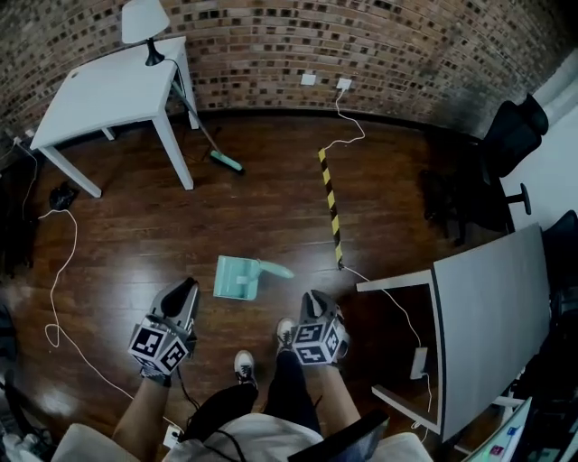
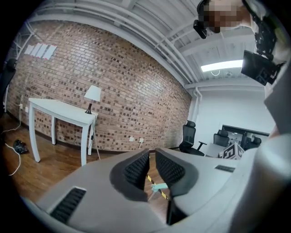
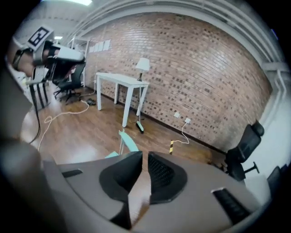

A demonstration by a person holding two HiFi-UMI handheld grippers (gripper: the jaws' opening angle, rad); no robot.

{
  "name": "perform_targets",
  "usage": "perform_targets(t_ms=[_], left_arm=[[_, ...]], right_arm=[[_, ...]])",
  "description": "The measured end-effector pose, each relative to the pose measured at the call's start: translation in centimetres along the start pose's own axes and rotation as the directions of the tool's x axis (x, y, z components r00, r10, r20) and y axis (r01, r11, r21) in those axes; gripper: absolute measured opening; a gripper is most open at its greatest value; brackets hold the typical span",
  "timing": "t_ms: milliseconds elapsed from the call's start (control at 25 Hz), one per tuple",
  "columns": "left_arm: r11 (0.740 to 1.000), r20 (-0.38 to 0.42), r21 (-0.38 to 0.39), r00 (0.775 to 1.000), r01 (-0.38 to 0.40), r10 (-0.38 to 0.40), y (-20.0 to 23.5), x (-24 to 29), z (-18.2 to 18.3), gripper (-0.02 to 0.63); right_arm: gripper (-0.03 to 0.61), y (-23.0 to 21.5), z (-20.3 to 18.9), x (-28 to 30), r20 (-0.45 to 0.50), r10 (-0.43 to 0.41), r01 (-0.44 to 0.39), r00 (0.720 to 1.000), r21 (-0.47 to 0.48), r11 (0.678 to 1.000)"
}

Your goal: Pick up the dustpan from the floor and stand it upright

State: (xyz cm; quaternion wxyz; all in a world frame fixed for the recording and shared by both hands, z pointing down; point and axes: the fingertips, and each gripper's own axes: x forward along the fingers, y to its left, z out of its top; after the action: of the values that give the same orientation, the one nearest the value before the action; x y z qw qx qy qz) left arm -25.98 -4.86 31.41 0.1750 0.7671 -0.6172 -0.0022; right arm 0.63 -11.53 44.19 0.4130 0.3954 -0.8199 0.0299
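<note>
The mint-green dustpan (image 1: 237, 277) sits on the dark wood floor just ahead of my feet, its handle (image 1: 275, 269) pointing right. In the right gripper view the dustpan (image 3: 127, 142) shows past the jaws with its handle slanting upward. A sliver of the dustpan (image 2: 159, 186) also shows through the left jaws. My left gripper (image 1: 185, 289) hovers to its near left, jaws a small gap apart and empty (image 2: 152, 157). My right gripper (image 1: 312, 300) hovers to its near right, jaws closed to a thin slit with nothing between them (image 3: 145, 159). Neither touches the dustpan.
A white table (image 1: 108, 90) with a lamp (image 1: 144, 23) stands at the back left, a green-headed broom (image 1: 226, 162) leaning beside it. A yellow-black floor strip (image 1: 331, 207) runs toward a grey desk (image 1: 492, 316). Office chairs (image 1: 506, 144) are at the right; cables (image 1: 59, 271) trail at the left.
</note>
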Motion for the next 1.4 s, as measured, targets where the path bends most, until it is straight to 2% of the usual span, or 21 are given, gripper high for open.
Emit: perform_targets(t_ms=[120,280,360,400,480,520,560,640,720,800,880,960,1120,1240,1400], left_arm=[[1.0,0.029,-0.01,0.999,0.02,-0.019,-0.6,-1.8,1.5,0.027],[1.0,0.079,-0.024,0.997,0.014,-0.012,-0.9,-4.2,4.1,-0.008],[1.0,0.112,-0.026,0.994,0.014,-0.011,-1.4,-5.3,5.4,-0.008],[1.0,0.123,-0.013,0.992,0.014,-0.012,-1.7,-5.8,5.9,-0.008],[0.998,0.122,0.054,0.992,0.013,-0.019,-2.5,-6.7,6.7,-0.008],[0.996,0.115,0.094,0.993,0.012,-0.023,-3.0,-7.1,6.9,-0.007],[0.992,0.109,0.127,0.994,0.011,-0.025,-3.6,-7.6,7.1,-0.005],[0.987,0.109,0.16,0.994,0.004,-0.022,-4.7,-8.9,7.4,-0.005],[0.989,0.125,0.148,0.992,-0.008,-0.01,-5.0,-10.0,7.6,-0.005],[0.992,0.14,0.127,0.99,-0.014,-0.004,-5.0,-10.0,8.0,-0.005],[0.992,0.137,0.125,0.991,-0.016,-0.001,-5.9,-10.2,7.9,-0.005],[0.992,0.132,0.129,0.991,-0.005,-0.013,-7.5,-10.9,7.6,-0.005],[0.989,0.123,0.147,0.992,-0.002,-0.016,-9.0,-11.6,7.4,-0.005],[0.99,0.103,0.142,0.995,-0.02,0.005,-8.9,-12.8,6.6,-0.005],[0.989,0.113,0.146,0.993,0.001,-0.017,-9.6,-14.3,6.1,-0.005]], right_arm=[[0.009,0.1,1.3,-3.1,0.04,0.001,-0.005,0.999,0.083,0.997],[0.009,1.2,3.4,-6.6,0.151,0.094,-0.118,0.984,0.158,0.98],[-0.008,0.7,4.5,-8.7,0.255,0.139,-0.21,0.957,0.273,0.939],[-0.006,0.3,5.5,-9.8,0.322,0.16,-0.271,0.933,0.338,0.901],[-0.008,-0.9,7.7,-11.8,0.453,0.167,-0.376,0.876,0.423,0.824],[-0.012,-1.7,8.7,-12.8,0.499,0.153,-0.398,0.853,0.432,0.81],[-0.017,-2.3,9.6,-13.7,0.524,0.135,-0.391,0.841,0.417,0.82],[-0.018,-3.0,10.9,-15.4,0.521,0.105,-0.312,0.847,0.327,0.892],[-0.018,-2.7,12.2,-16.7,0.511,0.088,-0.217,0.855,0.199,0.956],[-0.018,-2.0,13.8,-17.7,0.52,0.088,-0.158,0.85,0.092,0.983],[-0.018,-1.1,14.8,-18.6,0.519,0.119,-0.142,0.846,0.004,0.99],[-0.02,-0.3,15.1,-19.6,0.523,0.142,-0.151,0.841,-0.025,0.988],[-0.018,-0.7,14.3,-20.8,0.499,0.082,-0.094,0.863,-0.001,0.996],[-0.018,-0.2,13.1,-21.3,0.468,0.073,-0.092,0.881,0.017,0.996],[-0.02,0.8,11.9,-23.2,0.471,0.057,-0.099,0.88,0.065,0.993]])
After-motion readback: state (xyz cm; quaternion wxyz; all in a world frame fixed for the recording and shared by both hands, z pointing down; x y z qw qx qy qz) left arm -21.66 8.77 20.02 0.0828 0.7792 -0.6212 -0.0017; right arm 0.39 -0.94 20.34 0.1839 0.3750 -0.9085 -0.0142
